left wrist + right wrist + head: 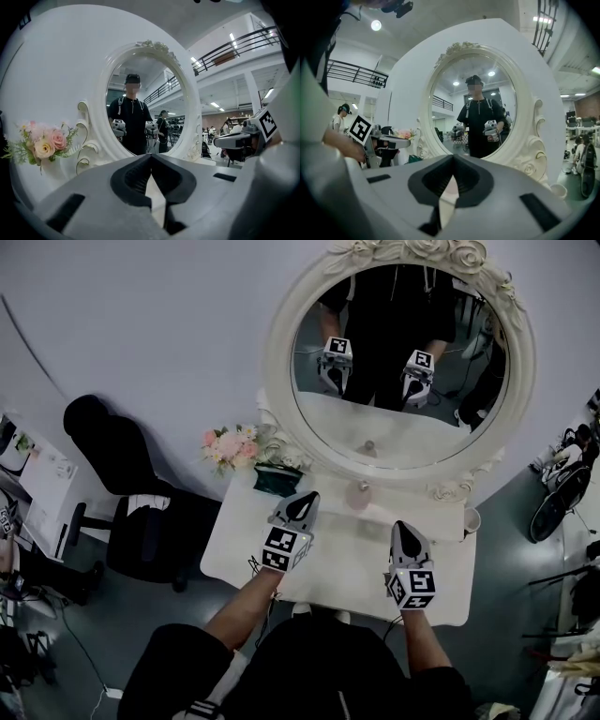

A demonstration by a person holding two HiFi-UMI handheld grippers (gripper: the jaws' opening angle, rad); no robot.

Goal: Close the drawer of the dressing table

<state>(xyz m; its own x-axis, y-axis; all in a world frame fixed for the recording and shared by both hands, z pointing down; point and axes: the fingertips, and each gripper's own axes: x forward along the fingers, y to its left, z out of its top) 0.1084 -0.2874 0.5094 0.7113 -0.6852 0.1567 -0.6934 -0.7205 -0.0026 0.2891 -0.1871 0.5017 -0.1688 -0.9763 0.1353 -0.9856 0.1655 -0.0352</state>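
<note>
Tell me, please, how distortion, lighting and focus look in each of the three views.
Head view: fisheye bows the wall round the mirror, light even, corners dim. Left gripper view: heavy barrel curve, black rim, the left tool soft up close, flowers sharp. Right gripper view: same curve, a lamp flares upper left.

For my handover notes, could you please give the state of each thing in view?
left gripper: shut, empty.
right gripper: shut, empty.
drawer: not visible, cannot tell.
white cup: upright on the dressing table.
office chair: unoccupied.
</note>
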